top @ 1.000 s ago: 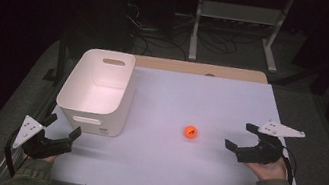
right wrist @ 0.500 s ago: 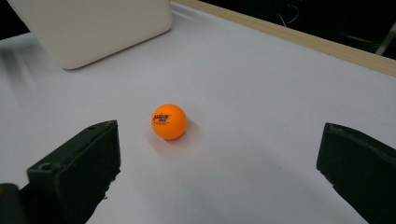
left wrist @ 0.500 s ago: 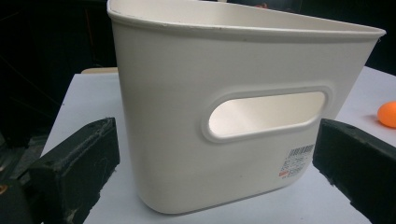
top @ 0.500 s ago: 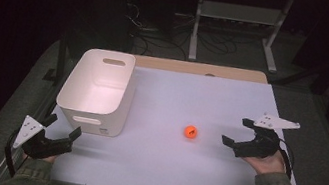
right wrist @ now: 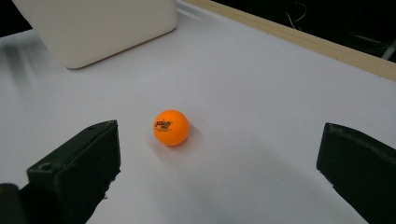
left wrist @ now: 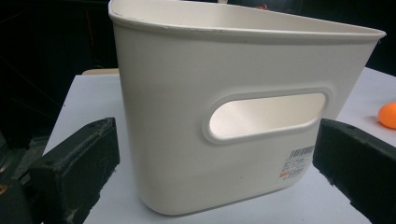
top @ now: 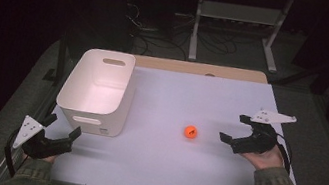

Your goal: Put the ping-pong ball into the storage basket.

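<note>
Since a second ago the right gripper [top: 232,129], jaws spread and empty, has edged closer to the orange ball [top: 190,132], which lies on the bench [top: 164,173] right of the white bin [top: 97,89], probably lining up a grasp, while the left gripper [top: 62,132] waits spread beside the bin.

Orange table-tennis ball [top: 190,132] with small dark print on its side, resting free on the white tabletop [top: 192,97], right of the white plastic bin [top: 97,87] and well apart from it, near the right gripper [top: 235,131], untouched.
</note>
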Demonstrator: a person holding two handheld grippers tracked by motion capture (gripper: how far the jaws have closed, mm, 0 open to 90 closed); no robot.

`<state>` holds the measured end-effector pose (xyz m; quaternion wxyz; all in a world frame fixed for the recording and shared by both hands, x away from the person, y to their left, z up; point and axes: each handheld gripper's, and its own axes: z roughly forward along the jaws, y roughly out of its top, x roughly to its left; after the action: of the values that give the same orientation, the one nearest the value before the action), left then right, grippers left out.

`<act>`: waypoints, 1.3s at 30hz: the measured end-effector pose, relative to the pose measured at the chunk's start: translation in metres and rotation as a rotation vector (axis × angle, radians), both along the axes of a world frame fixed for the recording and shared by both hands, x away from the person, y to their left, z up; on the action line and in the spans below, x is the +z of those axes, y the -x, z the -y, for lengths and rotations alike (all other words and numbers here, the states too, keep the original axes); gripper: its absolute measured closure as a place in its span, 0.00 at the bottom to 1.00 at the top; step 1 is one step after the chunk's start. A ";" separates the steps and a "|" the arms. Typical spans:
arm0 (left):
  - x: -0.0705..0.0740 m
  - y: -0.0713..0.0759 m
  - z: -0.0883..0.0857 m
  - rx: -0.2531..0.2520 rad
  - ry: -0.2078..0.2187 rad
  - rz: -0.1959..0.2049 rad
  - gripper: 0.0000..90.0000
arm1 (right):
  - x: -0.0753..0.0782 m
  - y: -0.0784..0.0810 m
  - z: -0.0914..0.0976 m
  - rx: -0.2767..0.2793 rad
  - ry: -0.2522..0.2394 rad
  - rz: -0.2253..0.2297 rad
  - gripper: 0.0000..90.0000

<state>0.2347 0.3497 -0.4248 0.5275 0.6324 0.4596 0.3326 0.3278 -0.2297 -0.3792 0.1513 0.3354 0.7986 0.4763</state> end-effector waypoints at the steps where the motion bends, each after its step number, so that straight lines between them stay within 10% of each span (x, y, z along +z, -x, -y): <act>1: 0.000 0.000 0.000 0.001 0.000 0.001 0.00 | 0.001 -0.001 -0.002 0.004 0.005 0.002 0.00; 39: 0.001 0.001 -0.001 0.004 0.007 0.012 0.00 | 0.014 -0.034 -0.026 0.050 0.054 -0.003 0.00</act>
<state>0.2336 0.3509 -0.4239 0.5318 0.6278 0.4586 0.3358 0.3613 -0.2032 -0.3650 0.1471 0.3120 0.8195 0.4575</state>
